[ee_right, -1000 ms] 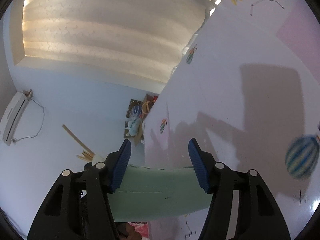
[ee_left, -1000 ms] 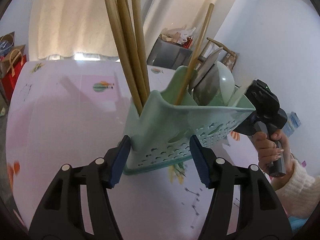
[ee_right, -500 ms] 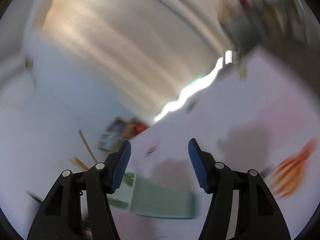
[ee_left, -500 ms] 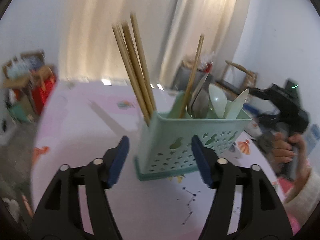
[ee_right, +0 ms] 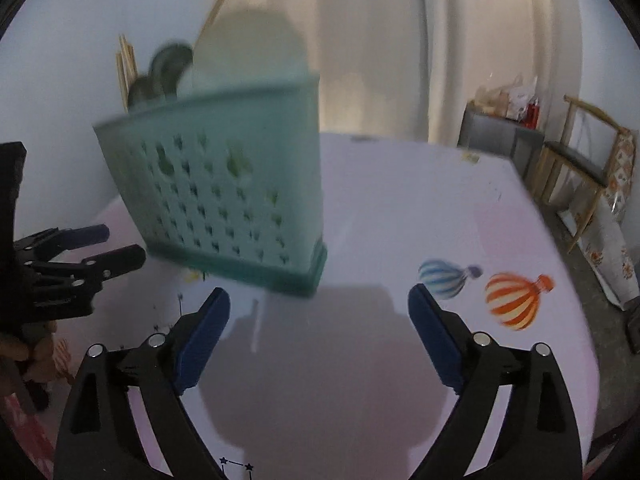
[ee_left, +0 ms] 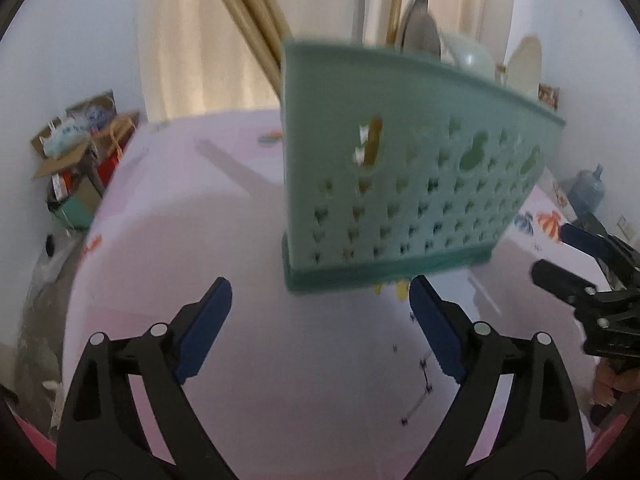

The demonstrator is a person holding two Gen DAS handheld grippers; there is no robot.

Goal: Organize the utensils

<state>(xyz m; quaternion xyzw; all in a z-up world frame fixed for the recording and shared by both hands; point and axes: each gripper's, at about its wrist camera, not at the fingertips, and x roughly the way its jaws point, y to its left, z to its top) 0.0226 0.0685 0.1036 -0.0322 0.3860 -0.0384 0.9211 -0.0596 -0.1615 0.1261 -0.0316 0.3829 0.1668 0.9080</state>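
Note:
A green perforated utensil caddy (ee_left: 408,184) stands upright on the pink tablecloth (ee_left: 200,240), holding wooden chopsticks (ee_left: 248,12), a metal spoon (ee_left: 420,36) and pale spoons (ee_left: 524,64). My left gripper (ee_left: 320,312) sits just in front of the caddy, jaws opening, nothing between them. The right wrist view shows the same caddy (ee_right: 224,192) ahead and to the left of my right gripper (ee_right: 320,312), whose jaws are opening and hold nothing. Each gripper appears at the edge of the other's view, right gripper (ee_left: 576,260), left gripper (ee_right: 92,248).
Balloon prints (ee_right: 516,300) mark the tablecloth at the right. A wooden chair (ee_right: 580,160) and a grey cabinet (ee_right: 500,136) stand beyond the table's right edge. Boxes and bags (ee_left: 76,152) pile up at the left. Curtains hang behind.
Both grippers let go of the caddy and opened wider. The caddy now stands on the table. The right gripper rolled upright and swung back to the caddy's right side; the left drew back.

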